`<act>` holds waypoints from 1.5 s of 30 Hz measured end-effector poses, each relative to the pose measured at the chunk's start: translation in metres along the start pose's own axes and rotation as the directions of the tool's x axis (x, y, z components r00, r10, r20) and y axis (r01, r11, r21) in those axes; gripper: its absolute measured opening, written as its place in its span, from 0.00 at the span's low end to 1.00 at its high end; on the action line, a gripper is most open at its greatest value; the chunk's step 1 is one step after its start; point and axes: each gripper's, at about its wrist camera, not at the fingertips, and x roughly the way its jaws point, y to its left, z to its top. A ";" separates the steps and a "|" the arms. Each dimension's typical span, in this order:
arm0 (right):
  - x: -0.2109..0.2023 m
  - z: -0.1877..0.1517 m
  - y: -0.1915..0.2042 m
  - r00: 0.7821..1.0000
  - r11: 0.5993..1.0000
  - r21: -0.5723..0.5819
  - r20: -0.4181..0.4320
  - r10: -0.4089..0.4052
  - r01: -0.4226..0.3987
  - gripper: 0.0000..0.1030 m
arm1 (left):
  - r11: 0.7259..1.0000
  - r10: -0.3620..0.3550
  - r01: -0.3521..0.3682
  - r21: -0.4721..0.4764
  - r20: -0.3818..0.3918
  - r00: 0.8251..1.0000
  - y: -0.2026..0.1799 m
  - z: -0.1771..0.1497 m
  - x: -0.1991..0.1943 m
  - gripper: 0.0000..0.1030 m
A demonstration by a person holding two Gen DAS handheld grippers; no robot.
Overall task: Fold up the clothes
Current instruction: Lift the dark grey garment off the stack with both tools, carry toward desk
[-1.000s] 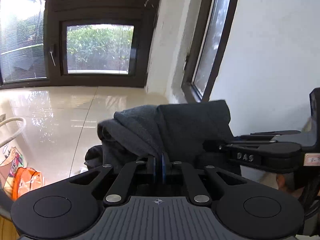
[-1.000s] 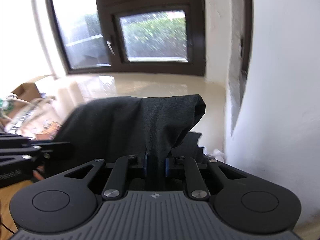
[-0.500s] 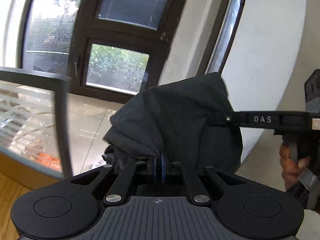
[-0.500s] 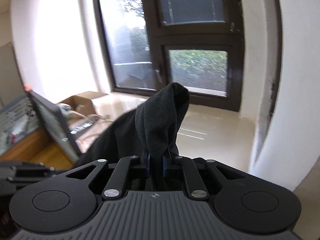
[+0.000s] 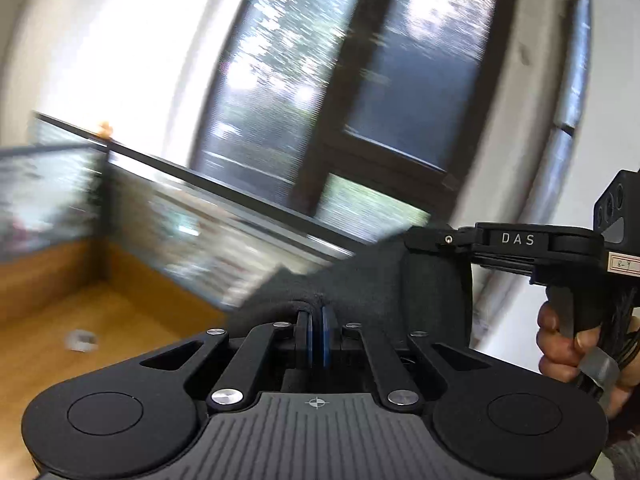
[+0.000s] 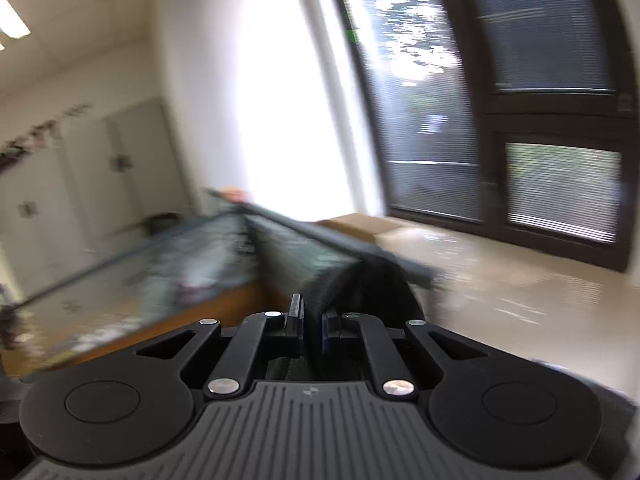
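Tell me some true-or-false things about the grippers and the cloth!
1. The left gripper pinches the cloth. True.
2. The cloth is white. False: it is dark grey.
3. A hand holds the right gripper. True; its jaws are closing, with cloth between them.
4. The cloth lies flat and spread out. False: it is held up by both grippers.
5. There is no window. False: a dark-framed window is behind.

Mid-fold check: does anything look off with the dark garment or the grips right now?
Nothing stands out. The dark garment is stretched between both grippers: the left gripper is shut on one edge, and the right gripper, its jaws closing, pinches another. Motion blur hides finer detail.
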 end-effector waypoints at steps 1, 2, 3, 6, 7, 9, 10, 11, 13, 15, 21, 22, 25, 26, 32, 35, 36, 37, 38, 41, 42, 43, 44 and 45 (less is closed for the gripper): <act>0.013 -0.003 0.018 0.999 0.999 -0.002 -0.014 0.038 -0.038 0.07 | 0.999 0.042 -0.042 -0.017 0.013 0.999 0.015 0.000 -0.015 0.06; 0.026 -0.007 0.037 0.997 0.997 -0.002 -0.029 0.077 -0.077 0.07 | 0.996 0.085 -0.084 -0.034 0.026 0.996 0.030 -0.001 -0.030 0.06; 0.039 -0.010 0.055 0.992 0.993 -0.002 -0.044 0.116 -0.116 0.07 | 0.991 0.128 -0.126 -0.050 0.038 0.991 0.045 -0.001 -0.045 0.06; 0.074 -0.022 0.111 0.969 0.972 -0.012 -0.081 0.232 -0.233 0.07 | 0.958 0.280 -0.275 -0.083 0.052 0.959 0.084 -0.007 -0.086 0.06; 0.086 -0.027 0.130 0.957 0.961 -0.010 -0.091 0.276 -0.278 0.07 | 0.941 0.330 -0.323 -0.102 0.057 0.942 0.096 -0.008 -0.098 0.06; 0.104 -0.033 0.167 0.934 0.938 -0.040 -0.109 0.339 -0.345 0.07 | 0.899 0.427 -0.416 -0.139 0.063 0.902 0.121 -0.010 -0.123 0.06; 0.112 -0.035 0.185 0.920 0.923 -0.055 -0.120 0.374 -0.382 0.07 | 0.876 0.470 -0.456 -0.157 0.066 0.880 0.132 -0.010 -0.134 0.06; 0.121 -0.037 0.204 0.905 0.907 -0.065 -0.132 0.405 -0.416 0.07 | 0.851 0.513 -0.496 -0.174 0.068 0.856 0.143 -0.011 -0.146 0.06; 0.137 -0.045 0.236 0.877 0.880 -0.084 -0.167 0.450 -0.468 0.07 | 0.801 0.585 -0.563 -0.203 0.073 0.807 0.163 -0.011 -0.168 0.06; 0.153 -0.053 0.268 0.847 0.850 -0.100 -0.203 0.492 -0.517 0.07 | 0.756 0.643 -0.617 -0.218 0.076 0.762 0.179 -0.012 -0.188 0.06; 0.213 -0.093 0.320 0.782 0.809 -0.083 -0.331 0.528 -0.582 0.07 | 0.652 0.741 -0.713 -0.258 0.016 0.672 0.220 -0.025 -0.224 0.06; 0.219 -0.101 0.326 0.775 0.806 -0.085 -0.349 0.526 -0.586 0.07 | 0.639 0.749 -0.721 -0.268 0.001 0.663 0.226 -0.028 -0.227 0.06; 0.237 -0.125 0.341 0.753 0.798 -0.090 -0.409 0.515 -0.595 0.07 | 0.602 0.765 -0.742 -0.295 -0.054 0.642 0.242 -0.053 -0.241 0.06; 0.240 -0.132 0.344 0.746 0.798 -0.092 -0.430 0.508 -0.596 0.07 | 0.591 0.768 -0.748 -0.303 -0.075 0.636 0.249 -0.062 -0.245 0.06; 0.247 -0.181 0.363 0.716 0.786 -0.134 -0.524 0.461 -0.604 0.10 | 0.549 0.767 -0.774 -0.314 -0.177 0.616 0.275 -0.108 -0.252 0.07; 0.248 -0.205 0.370 0.704 0.787 -0.147 -0.564 0.432 -0.600 0.13 | 0.539 0.751 -0.781 -0.315 -0.241 0.615 0.283 -0.127 -0.256 0.07; 0.249 -0.213 0.370 0.697 0.790 -0.140 -0.578 0.424 -0.597 0.14 | 0.534 0.745 -0.783 -0.318 -0.260 0.614 0.286 -0.133 -0.257 0.07; 0.250 -0.221 0.370 0.691 0.793 -0.136 -0.590 0.416 -0.594 0.16 | 0.528 0.741 -0.786 -0.321 -0.279 0.611 0.288 -0.138 -0.257 0.07; 0.251 -0.229 0.370 0.686 0.796 -0.133 -0.603 0.409 -0.591 0.17 | 0.522 0.736 -0.790 -0.323 -0.298 0.608 0.290 -0.144 -0.258 0.07; 0.253 -0.256 0.371 0.664 0.789 -0.149 -0.645 0.380 -0.596 0.24 | 0.497 0.724 -0.802 -0.330 -0.352 0.593 0.299 -0.162 -0.258 0.07; 0.253 -0.264 0.372 0.659 0.786 -0.159 -0.656 0.369 -0.598 0.26 | 0.488 0.721 -0.808 -0.331 -0.369 0.586 0.302 -0.168 -0.257 0.08; 0.252 -0.271 0.372 0.655 0.782 -0.168 -0.664 0.360 -0.600 0.31 | 0.479 0.718 -0.813 -0.331 -0.386 0.579 0.304 -0.175 -0.256 0.08; 0.252 -0.277 0.373 0.652 0.778 -0.177 -0.671 0.352 -0.602 0.38 | 0.470 0.716 -0.820 -0.327 -0.402 0.571 0.307 -0.180 -0.256 0.08; 0.250 -0.281 0.372 0.648 0.774 -0.184 -0.678 0.347 -0.606 0.42 | 0.464 0.712 -0.824 -0.326 -0.415 0.566 0.308 -0.184 -0.257 0.08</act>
